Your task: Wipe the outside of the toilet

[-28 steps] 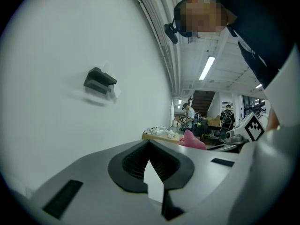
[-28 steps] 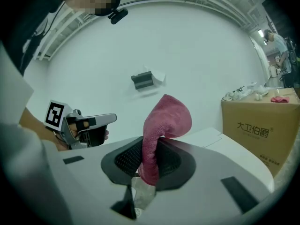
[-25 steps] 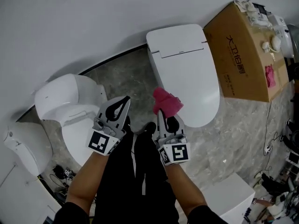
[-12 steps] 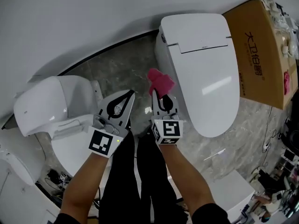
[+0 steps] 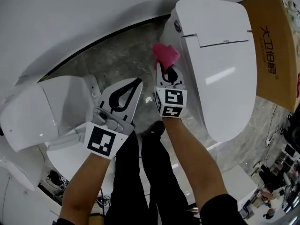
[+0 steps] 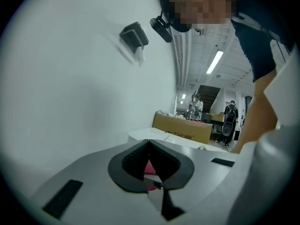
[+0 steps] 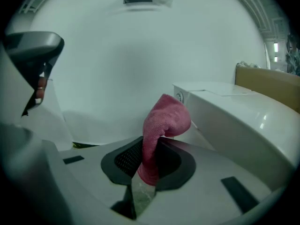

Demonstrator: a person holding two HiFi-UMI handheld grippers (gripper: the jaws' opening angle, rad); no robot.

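Head view: your right gripper [image 5: 168,73] has moved forward, bringing the crumpled pink terry cloth [image 5: 165,54] to the rear side of the white closed-lid toilet [image 5: 220,64]. Left gripper view: your left gripper [image 6: 149,144] is pressed together, empty. Right gripper view: the jaws pinch the cloth just beside the toilet.

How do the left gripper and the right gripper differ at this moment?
The right gripper grips a pink cloth; the left gripper grips nothing. The right gripper is close beside the closed toilet; the left gripper is farther from it. Both are shut.
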